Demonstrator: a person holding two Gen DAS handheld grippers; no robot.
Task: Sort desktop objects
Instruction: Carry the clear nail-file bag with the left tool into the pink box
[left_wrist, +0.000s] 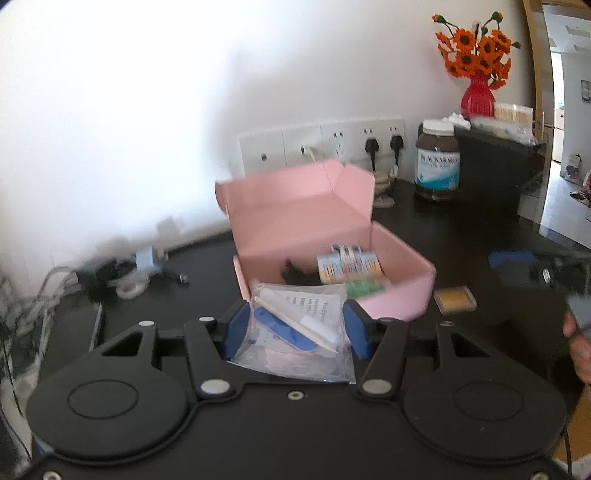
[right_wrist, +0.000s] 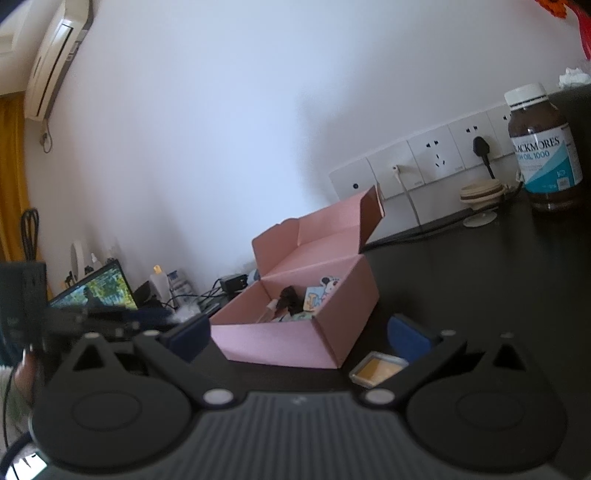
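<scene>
My left gripper (left_wrist: 298, 325) is shut on a clear plastic bag (left_wrist: 291, 354) that holds a blue nail file, a wooden stick, a white tube and a printed leaflet. The bag hangs just in front of the near wall of an open pink cardboard box (left_wrist: 402, 291), lid up, with small packets and a dark item inside. In the right wrist view the same pink box (right_wrist: 280, 339) sits straight ahead. My right gripper (right_wrist: 299, 334) stands open with nothing between its fingers. A small flat yellow case (right_wrist: 380, 369) lies by its right finger, to the right of the box (left_wrist: 455, 299).
A brown supplement bottle (left_wrist: 437, 162) and a black box (left_wrist: 495, 166) stand at the back right, with a red vase of orange flowers (left_wrist: 476, 96) behind. Wall sockets (left_wrist: 321, 147) with plugs run behind the pink box. Cables and tape (left_wrist: 129, 280) clutter the left; a laptop (right_wrist: 96, 291) stands far left.
</scene>
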